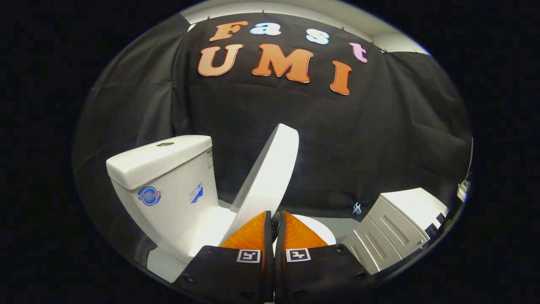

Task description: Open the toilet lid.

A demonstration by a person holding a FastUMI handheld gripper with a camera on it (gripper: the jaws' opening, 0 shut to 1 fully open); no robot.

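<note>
Jaws closed together beneath raised toilet lid [270, 173] edge, cistern [168, 190] alongside

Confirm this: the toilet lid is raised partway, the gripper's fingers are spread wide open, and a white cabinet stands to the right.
One thing is wrong. In the gripper view, the gripper has its orange fingers closed together, not spread. The toilet lid is indeed raised partway, just ahead of them, and the white cabinet stands to the right.
</note>
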